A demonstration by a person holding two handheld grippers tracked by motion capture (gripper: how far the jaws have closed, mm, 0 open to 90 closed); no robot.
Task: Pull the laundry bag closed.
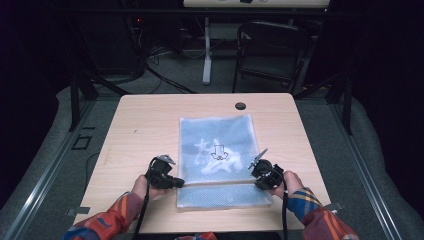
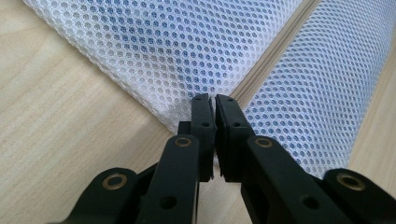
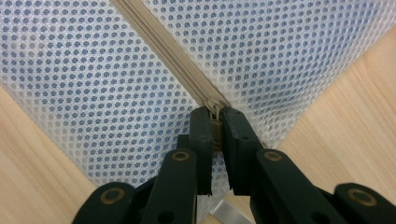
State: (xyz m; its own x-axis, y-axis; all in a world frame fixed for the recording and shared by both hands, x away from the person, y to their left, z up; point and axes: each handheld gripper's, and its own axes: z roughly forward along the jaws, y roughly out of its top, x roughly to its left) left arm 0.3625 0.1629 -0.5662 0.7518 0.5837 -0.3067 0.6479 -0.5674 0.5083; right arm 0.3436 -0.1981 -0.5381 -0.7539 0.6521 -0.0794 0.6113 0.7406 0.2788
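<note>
I see the mesh bag (image 1: 220,160) flat on the table (image 1: 145,125), its zipper (image 1: 215,183) running crosswise between my grippers. My right gripper (image 3: 215,122) is clamped on the zipper pull (image 3: 215,119) at the right end; my left gripper (image 2: 214,108) pinches the bag's left edge. I judge the pull must travel left along that line.

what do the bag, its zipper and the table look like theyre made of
Bag: white synthetic mesh, judging by the even round holes. Zipper: beige, matte, probably plastic or nylon with a woven tape. Table: pale wood-grain surface, smooth, likely laminate.
</note>
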